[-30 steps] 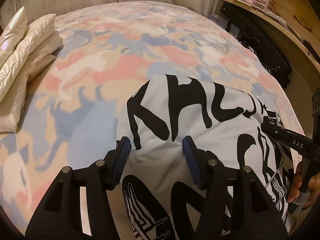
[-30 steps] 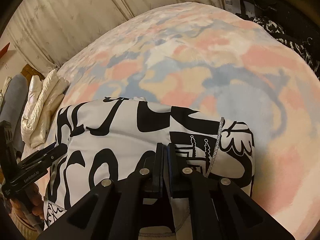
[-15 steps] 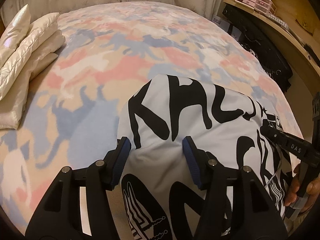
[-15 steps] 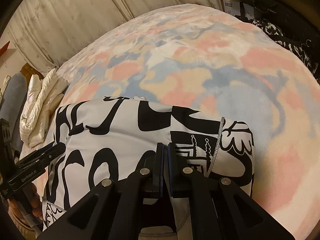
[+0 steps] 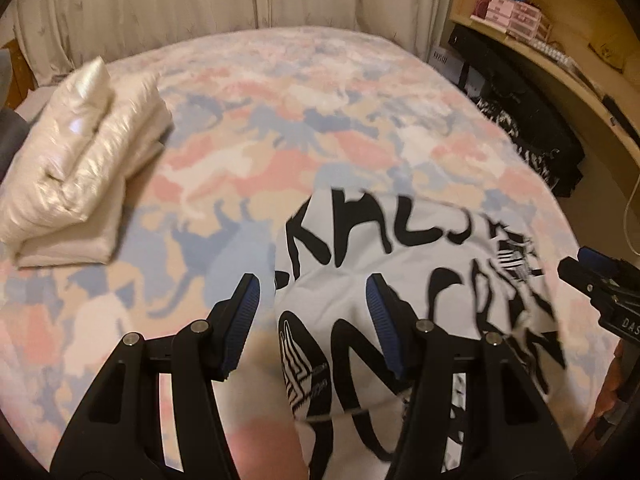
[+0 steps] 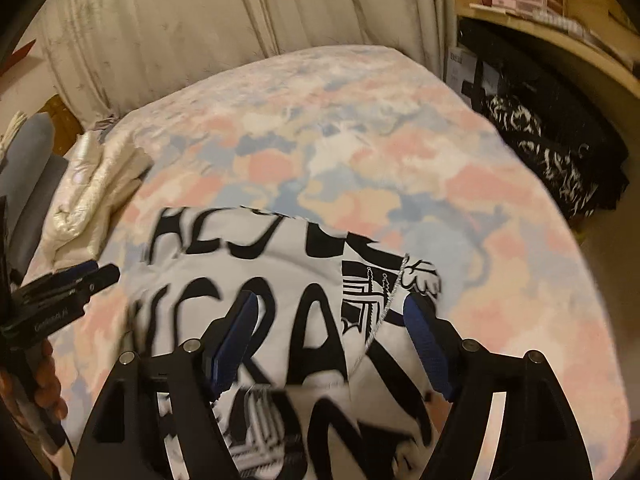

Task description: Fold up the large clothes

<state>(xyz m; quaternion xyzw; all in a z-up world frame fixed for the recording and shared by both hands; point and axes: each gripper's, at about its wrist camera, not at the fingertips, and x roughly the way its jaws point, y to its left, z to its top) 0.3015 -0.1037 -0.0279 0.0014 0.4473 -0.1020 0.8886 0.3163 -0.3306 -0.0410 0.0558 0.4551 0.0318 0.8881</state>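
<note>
A bed (image 5: 280, 92) with a blanket patterned in pink, blue and cream fills both views, backed by pale curtains (image 5: 160, 4). A wooden shelf unit (image 5: 568, 40) stands along the bed's right side, with dark bags (image 5: 532, 136) beneath it. On the blanket's near half lies the folded white garment (image 5: 420, 280) printed with large black lettering, resting flat and free of both tools. At the far left of the bed sits 1 stack of folded cream clothing (image 5: 80, 152). The left gripper (image 5: 314, 328) hovers above the garment's left edge, its 2 fingers spread and holding nothing. The right gripper (image 6: 330, 344) is opening wide above the garment's right portion; cloth shows between its fingers but below them, untouched by the pads.
</note>
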